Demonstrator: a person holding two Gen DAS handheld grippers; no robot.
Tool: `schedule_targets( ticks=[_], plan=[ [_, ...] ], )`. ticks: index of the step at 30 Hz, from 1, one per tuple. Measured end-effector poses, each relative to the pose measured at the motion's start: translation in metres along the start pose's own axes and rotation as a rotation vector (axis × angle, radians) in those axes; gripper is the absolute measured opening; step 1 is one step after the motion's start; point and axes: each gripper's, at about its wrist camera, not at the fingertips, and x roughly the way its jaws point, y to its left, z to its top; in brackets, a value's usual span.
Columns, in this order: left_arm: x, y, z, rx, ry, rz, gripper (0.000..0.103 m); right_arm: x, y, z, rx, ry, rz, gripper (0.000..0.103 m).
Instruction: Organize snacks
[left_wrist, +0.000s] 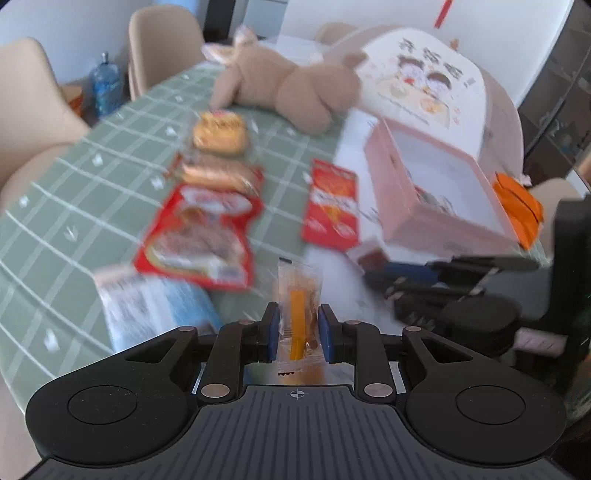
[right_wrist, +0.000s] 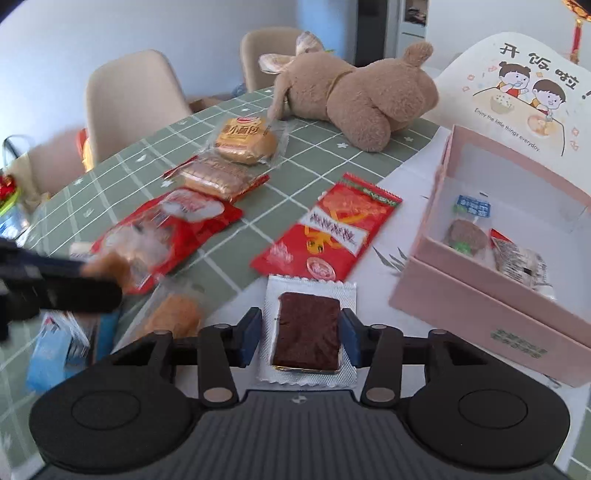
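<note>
My left gripper (left_wrist: 297, 332) is shut on a clear packet with an orange snack (left_wrist: 298, 314), held above the table; it also shows blurred at the left of the right wrist view (right_wrist: 92, 275). My right gripper (right_wrist: 301, 332) is shut on a brown bar in a silver wrapper (right_wrist: 308, 330), left of the open pink box (right_wrist: 491, 295), which holds two wrapped snacks (right_wrist: 467, 236). The box shows in the left wrist view (left_wrist: 439, 199). On the green checked cloth lie a red flat packet (right_wrist: 328, 229), a big red bag (right_wrist: 166, 232), a wafer pack (right_wrist: 218, 177) and a bun (right_wrist: 245, 140).
A plush toy (right_wrist: 354, 96) lies at the back of the table. The box lid (right_wrist: 517, 107) stands open behind the box. A blue-white packet (right_wrist: 55, 343) and an orange-brown snack (right_wrist: 173, 314) lie near the front left. Beige chairs (right_wrist: 133, 99) stand along the far side.
</note>
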Motion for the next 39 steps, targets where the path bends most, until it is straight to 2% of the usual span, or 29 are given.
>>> schedule_targets(
  ticks=[6, 8, 12, 14, 18, 20, 25, 27, 31, 35, 39],
  plan=[
    [0.015, -0.042, -0.025, 0.031, 0.048, -0.069, 0.026, -0.045, -0.041, -0.034, 0.021, 0.002, -0.054, 0.018],
    [0.019, -0.052, -0.030, 0.036, 0.061, -0.074, 0.026, -0.054, -0.051, -0.046, 0.032, 0.009, -0.072, 0.018],
    [0.021, -0.056, -0.037, 0.038, 0.081, -0.060, 0.026, -0.063, -0.060, -0.060, 0.051, -0.004, -0.042, 0.019],
    [0.021, -0.055, -0.041, 0.027, 0.090, -0.056, 0.026, -0.064, -0.056, -0.061, 0.035, -0.024, -0.021, 0.022],
    [0.019, -0.049, -0.047, 0.001, 0.097, -0.059, 0.026, -0.057, -0.041, -0.052, -0.042, -0.081, 0.003, 0.037],
    [0.018, -0.046, -0.051, -0.013, 0.103, -0.060, 0.026, -0.048, -0.033, -0.044, -0.082, -0.104, 0.005, 0.041],
    [0.019, -0.037, -0.057, -0.051, 0.111, -0.064, 0.026, -0.016, -0.026, -0.030, -0.139, -0.089, 0.009, 0.041],
    [0.019, -0.035, -0.058, -0.063, 0.111, -0.065, 0.026, -0.005, -0.027, -0.027, -0.134, -0.076, 0.008, 0.041],
    [0.022, -0.034, -0.058, -0.064, 0.123, -0.069, 0.026, 0.000, -0.039, -0.020, -0.074, -0.061, 0.066, 0.042],
    [0.024, -0.043, -0.056, -0.034, 0.130, -0.082, 0.026, -0.010, -0.043, -0.024, -0.075, -0.018, 0.054, 0.039],
    [0.023, -0.059, -0.053, 0.014, 0.122, -0.105, 0.026, -0.047, -0.061, -0.041, -0.007, -0.033, 0.044, 0.038]
  ],
)
